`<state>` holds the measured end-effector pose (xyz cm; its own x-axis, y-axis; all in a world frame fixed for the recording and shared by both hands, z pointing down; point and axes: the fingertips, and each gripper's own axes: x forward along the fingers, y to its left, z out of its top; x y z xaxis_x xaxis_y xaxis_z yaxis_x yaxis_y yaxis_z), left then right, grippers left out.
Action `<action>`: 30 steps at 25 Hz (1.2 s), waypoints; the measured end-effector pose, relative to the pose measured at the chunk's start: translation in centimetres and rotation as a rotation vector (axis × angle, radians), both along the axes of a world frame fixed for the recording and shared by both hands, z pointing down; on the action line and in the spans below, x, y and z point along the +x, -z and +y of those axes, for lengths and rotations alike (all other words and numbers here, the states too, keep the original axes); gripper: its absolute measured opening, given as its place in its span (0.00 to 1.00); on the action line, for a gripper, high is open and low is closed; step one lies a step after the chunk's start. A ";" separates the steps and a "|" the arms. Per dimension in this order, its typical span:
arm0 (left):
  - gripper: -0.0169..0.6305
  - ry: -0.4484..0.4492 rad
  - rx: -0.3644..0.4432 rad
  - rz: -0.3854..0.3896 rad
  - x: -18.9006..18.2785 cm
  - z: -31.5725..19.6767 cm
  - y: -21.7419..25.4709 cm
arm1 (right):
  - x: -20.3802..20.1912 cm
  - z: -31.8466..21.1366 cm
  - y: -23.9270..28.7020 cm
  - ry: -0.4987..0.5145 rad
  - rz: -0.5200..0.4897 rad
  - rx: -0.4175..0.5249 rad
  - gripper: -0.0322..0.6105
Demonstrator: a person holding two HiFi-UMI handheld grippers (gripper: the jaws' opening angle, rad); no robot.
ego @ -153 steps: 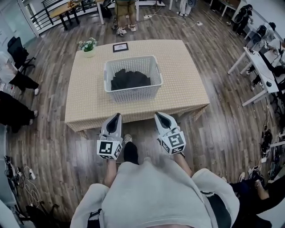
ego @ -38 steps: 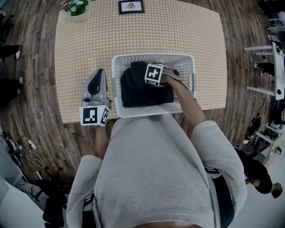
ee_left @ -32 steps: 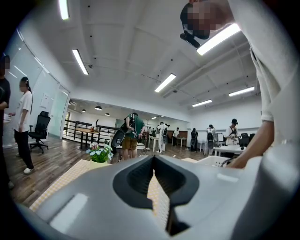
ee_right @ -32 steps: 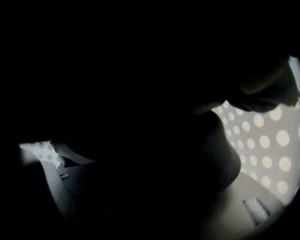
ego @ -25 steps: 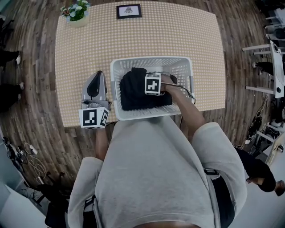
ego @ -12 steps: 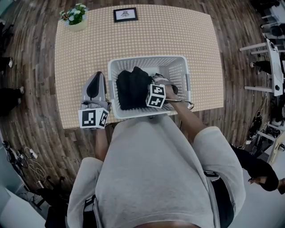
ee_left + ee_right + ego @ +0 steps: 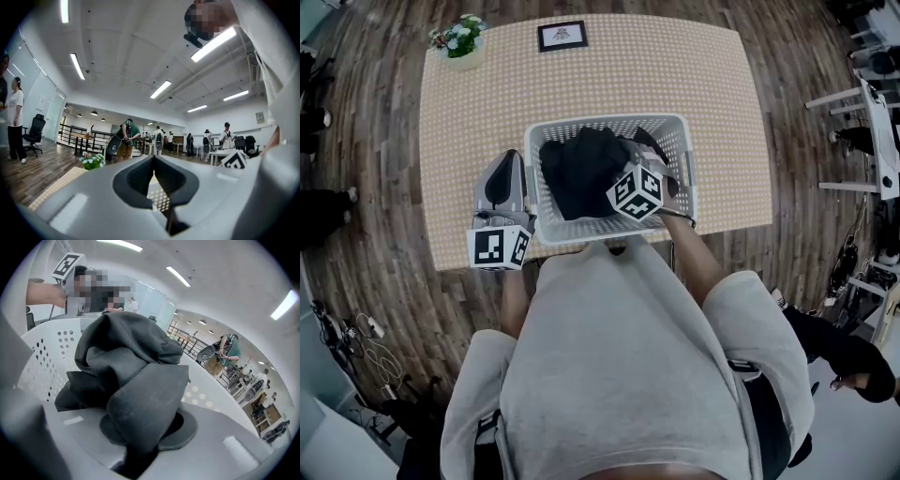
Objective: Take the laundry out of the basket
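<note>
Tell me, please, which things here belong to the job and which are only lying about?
Job: basket; dark garment inside it; right gripper, its jaws closing on the garment.
Lying about: flower pot; picture frame; left gripper, holding nothing, beside the basket.

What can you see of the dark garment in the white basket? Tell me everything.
The dark garment is charcoal-black, thick, soft-looking matte cloth, crumpled in heavy folds with no print showing. It lies heaped inside the white perforated basket, rising about to its rim. One thick fold sits between the closing jaws of the right gripper, which pinch it.
</note>
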<state>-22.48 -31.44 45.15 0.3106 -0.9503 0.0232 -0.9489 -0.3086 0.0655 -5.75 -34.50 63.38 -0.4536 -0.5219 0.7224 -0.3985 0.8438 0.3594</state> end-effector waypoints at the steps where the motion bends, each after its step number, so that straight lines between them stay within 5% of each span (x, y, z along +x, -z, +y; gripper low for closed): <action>1: 0.04 -0.005 0.003 -0.003 0.4 0.1 0.2 | 0.0 0.1 -0.1 -0.016 -0.016 -0.004 0.19; 5: 0.04 -0.022 0.009 -0.012 1.5 0.5 0.6 | 0.4 0.4 0.8 -0.118 -0.162 -0.050 0.18; 12: 0.04 -0.017 0.020 -0.018 2.1 0.9 1.0 | 0.9 0.3 7.7 -0.289 -0.761 -0.199 0.17; 15: 0.04 -0.021 0.030 -0.027 2.4 0.8 1.5 | 1.2 0.4 10.6 -0.300 -0.931 -0.200 0.17; 30: 0.04 -0.052 0.102 -0.060 5.4 1.1 4.6 | 3.5 1.4 19.2 -0.274 -1.114 -0.053 0.17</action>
